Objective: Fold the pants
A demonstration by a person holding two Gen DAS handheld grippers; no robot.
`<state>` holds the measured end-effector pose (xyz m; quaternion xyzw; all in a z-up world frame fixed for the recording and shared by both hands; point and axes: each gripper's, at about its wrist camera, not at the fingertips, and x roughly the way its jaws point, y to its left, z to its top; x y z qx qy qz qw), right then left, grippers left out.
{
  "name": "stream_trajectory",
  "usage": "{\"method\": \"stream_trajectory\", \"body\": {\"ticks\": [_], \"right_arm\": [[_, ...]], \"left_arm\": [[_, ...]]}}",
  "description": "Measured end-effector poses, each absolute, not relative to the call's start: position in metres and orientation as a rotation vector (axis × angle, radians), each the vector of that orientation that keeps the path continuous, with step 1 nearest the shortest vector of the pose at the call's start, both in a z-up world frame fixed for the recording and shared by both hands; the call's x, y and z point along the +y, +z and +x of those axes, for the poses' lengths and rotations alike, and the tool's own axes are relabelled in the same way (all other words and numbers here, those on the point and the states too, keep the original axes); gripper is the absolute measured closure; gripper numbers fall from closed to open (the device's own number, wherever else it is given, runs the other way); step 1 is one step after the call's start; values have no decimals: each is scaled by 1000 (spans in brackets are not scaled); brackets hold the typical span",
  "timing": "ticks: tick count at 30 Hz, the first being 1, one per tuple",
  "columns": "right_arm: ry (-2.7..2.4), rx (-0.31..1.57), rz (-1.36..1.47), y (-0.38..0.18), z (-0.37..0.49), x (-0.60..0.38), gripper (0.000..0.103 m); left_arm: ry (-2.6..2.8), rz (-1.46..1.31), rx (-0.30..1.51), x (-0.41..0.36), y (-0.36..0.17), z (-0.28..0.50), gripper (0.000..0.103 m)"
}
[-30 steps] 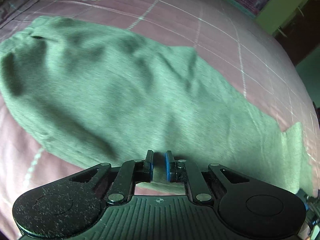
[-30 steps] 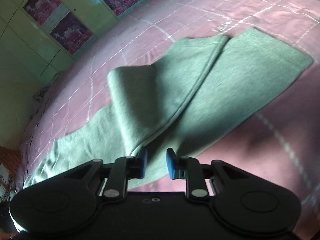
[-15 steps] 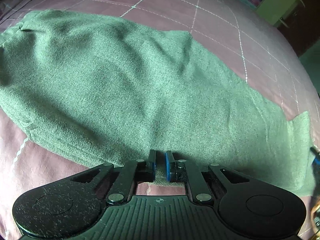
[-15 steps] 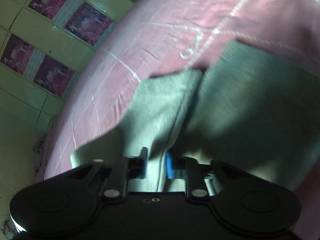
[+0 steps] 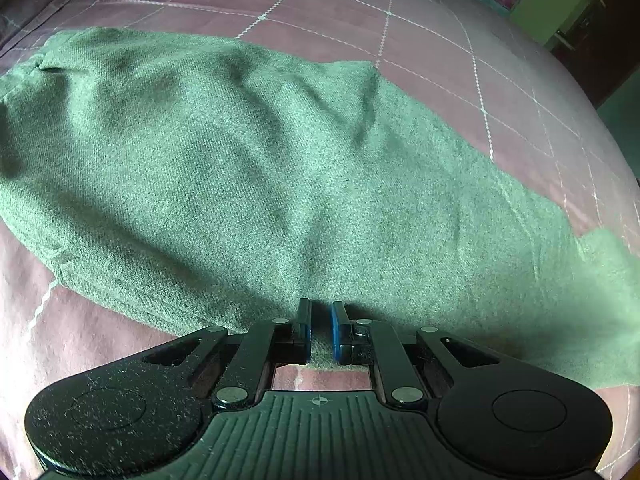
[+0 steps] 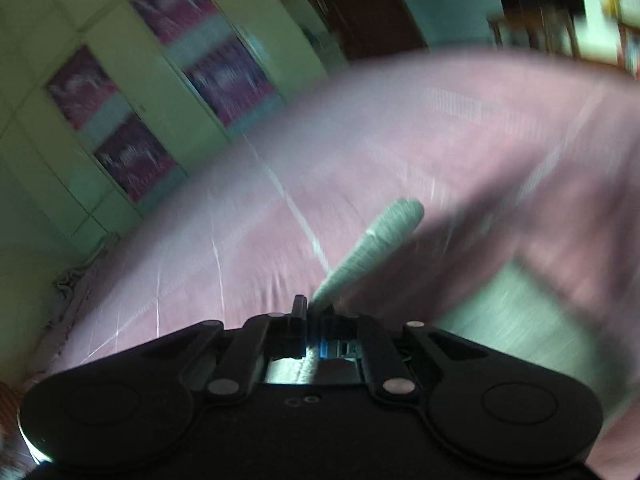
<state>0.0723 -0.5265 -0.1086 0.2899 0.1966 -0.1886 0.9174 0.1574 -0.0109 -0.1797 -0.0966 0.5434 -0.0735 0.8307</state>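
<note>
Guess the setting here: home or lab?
Most likely a home bedroom. The green knit pants lie on a pink quilted bedspread with white grid stitching, which looks like a bed, and pale green cupboard doors with purple posters stand behind it.

Our left black two-finger gripper with blue pads (image 5: pixel 321 330) pointed steeply downward, jaws nearly together, pinching near edge of green knit pants (image 5: pixel 248 176) between pads. Our right black two-finger gripper (image 6: pixel 314 320) angled shallower, view motion-blurred. Its jaws had just been closing, came together on narrow strip of same green fabric, which stretched forward from fingertips, lifted.
</note>
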Motion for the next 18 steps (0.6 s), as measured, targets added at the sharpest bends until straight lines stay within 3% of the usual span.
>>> {"method": "stream_trajectory", "body": {"ticks": [4, 10, 11, 13, 18], "right_arm": [[-445, 409, 561, -104, 20, -527, 97], [-538, 622, 594, -177, 0, -534, 97], [-538, 623, 597, -178, 1, -534, 95], [-527, 597, 659, -175, 2, -539, 79], [-559, 596, 727, -176, 2, -558, 83]], "left_arm": [[-170, -197, 1143, -10, -179, 156, 93], [-177, -179, 1139, -10, -178, 155, 93], [-179, -173, 1138, -11, -178, 155, 93], [-184, -155, 1135, -13, -178, 154, 93], [-190, -110, 1129, -17, -178, 152, 93]]}}
